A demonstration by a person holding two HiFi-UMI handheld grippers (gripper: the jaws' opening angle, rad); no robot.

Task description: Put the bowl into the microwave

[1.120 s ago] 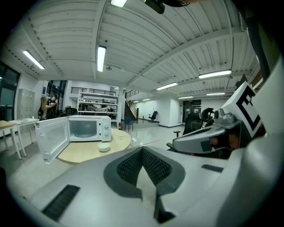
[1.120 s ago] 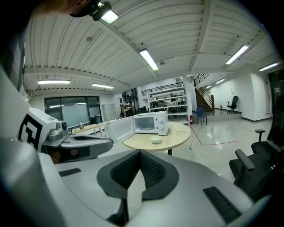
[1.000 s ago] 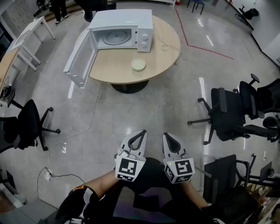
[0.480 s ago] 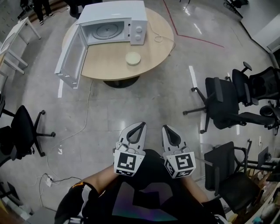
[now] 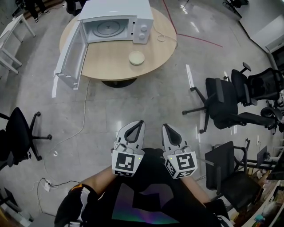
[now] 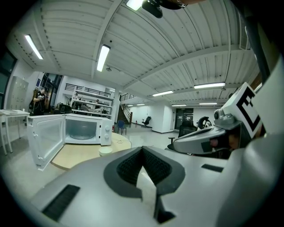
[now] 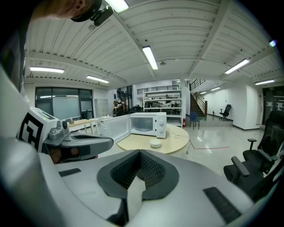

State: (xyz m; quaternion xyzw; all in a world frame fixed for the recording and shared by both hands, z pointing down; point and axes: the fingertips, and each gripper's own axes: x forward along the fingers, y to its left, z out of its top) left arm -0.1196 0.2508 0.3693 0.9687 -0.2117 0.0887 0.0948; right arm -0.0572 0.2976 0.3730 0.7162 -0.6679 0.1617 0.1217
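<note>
Small pale round bowl (image 5: 136, 58) on round light-wood table (image 5: 106, 64), at 5 o'clock from boxy white microwave (image 5: 117, 9) with door swung open, left gripper (image 5: 138, 124) and right gripper (image 5: 167, 128) side by side at 6 o'clock, well apart from table, each with jaws pressed together, holding nothing

Open floor (image 5: 146, 102) up to the table (image 5: 106, 66), office chairs (image 5: 222, 104) crowding right, microwave door (image 5: 71, 55) jutting left, cavity (image 5: 108, 30) seemingly unblocked.

Bright, even indoor light from ceiling strip lamps (image 7: 151, 57) above and ahead of the jaws. White glare streaks the polished floor (image 5: 151, 102). Gripper views bend strongly, darkening at the corners; the jaws look slightly soft.
</note>
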